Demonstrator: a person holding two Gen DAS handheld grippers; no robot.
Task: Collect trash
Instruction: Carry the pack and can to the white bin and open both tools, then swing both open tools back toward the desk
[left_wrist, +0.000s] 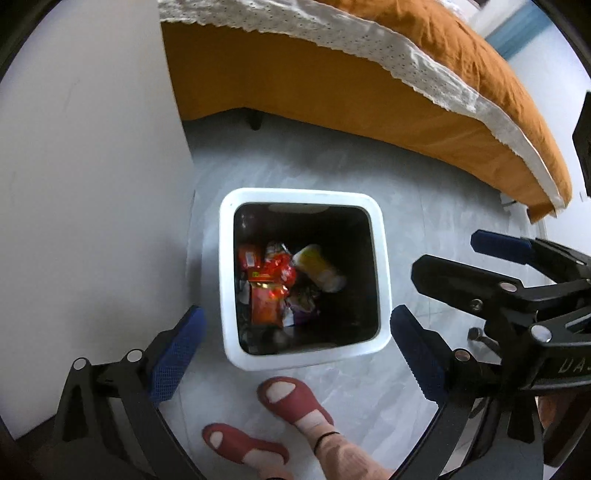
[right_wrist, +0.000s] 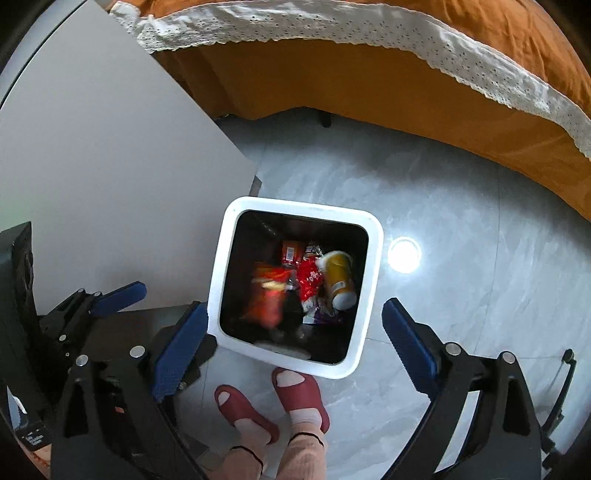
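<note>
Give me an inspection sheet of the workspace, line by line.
Surface: grey tiled floor, a bright light reflection on it.
Job's things: white bin upright, holding red wrappers and a yellow can.
Clutter: nothing seen on the floor.
Grippers: left gripper and right gripper both open, empty, above the bin.
Cables: nothing seen.
Surroundings: bed with orange cover, white panel, person's feet in red slippers.

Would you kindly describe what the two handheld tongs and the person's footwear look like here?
Both the left tongs and the right tongs have black angular frames with silver rivets, and their fingers carry blue textured pads. Pale lettering marks the right tongs' body. The person wears red open-toe slippers over light pinkish socks.
</note>
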